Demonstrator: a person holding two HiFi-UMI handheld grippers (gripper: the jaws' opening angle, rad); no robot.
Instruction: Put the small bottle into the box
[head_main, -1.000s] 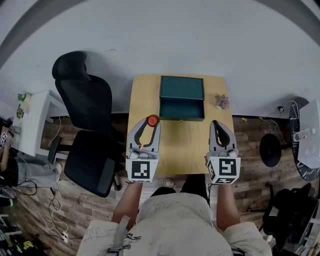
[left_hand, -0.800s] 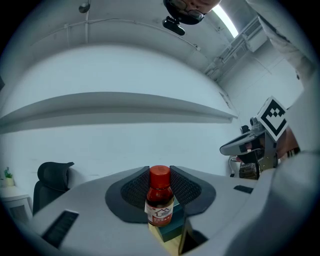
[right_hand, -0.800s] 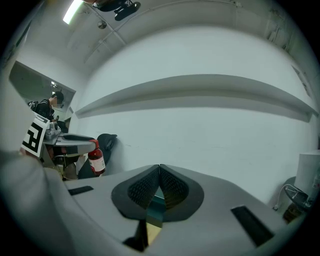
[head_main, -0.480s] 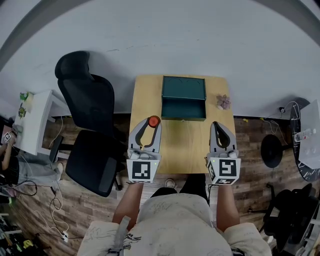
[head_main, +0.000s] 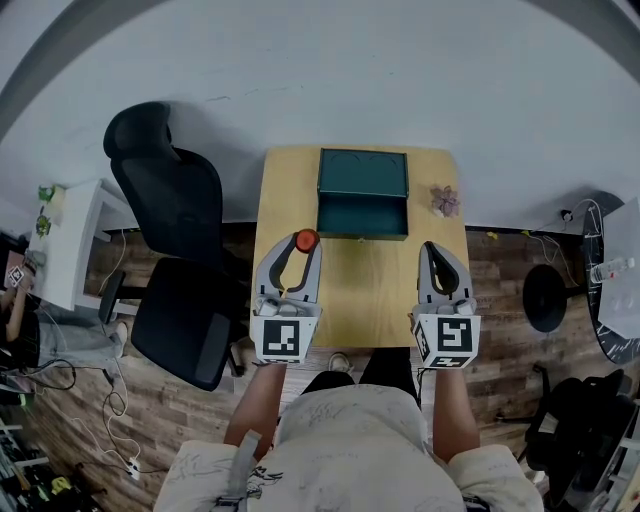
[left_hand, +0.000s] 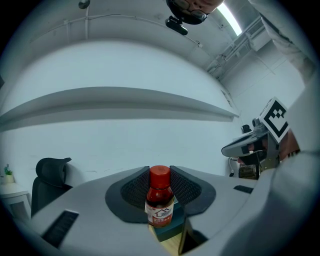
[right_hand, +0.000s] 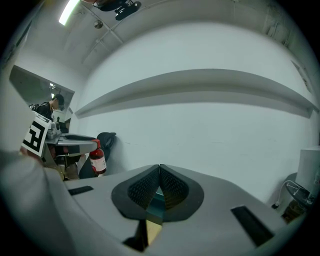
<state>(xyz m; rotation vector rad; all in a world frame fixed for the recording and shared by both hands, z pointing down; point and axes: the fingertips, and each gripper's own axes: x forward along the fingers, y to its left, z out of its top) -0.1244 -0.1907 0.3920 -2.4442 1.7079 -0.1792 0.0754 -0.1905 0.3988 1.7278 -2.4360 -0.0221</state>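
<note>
A small bottle (head_main: 306, 240) with a red cap, dark red contents and a white label stands upright between the pads of my left gripper (head_main: 303, 244), which is shut on it over the table's left side. In the left gripper view the bottle (left_hand: 160, 200) fills the gap between the black pads. An open dark green box (head_main: 363, 234) sits at the table's far middle, its lid raised behind it. My right gripper (head_main: 431, 246) hovers over the table's right side, its jaws closed tip to tip with nothing held (right_hand: 159, 172). From there the bottle (right_hand: 98, 159) shows at the left.
The wooden table (head_main: 370, 290) is small. A pinkish little plant (head_main: 443, 200) stands at its far right corner. A black office chair (head_main: 175, 250) is close on the left, a white side table (head_main: 70, 240) beyond it, and a black round stand base (head_main: 541, 298) on the right.
</note>
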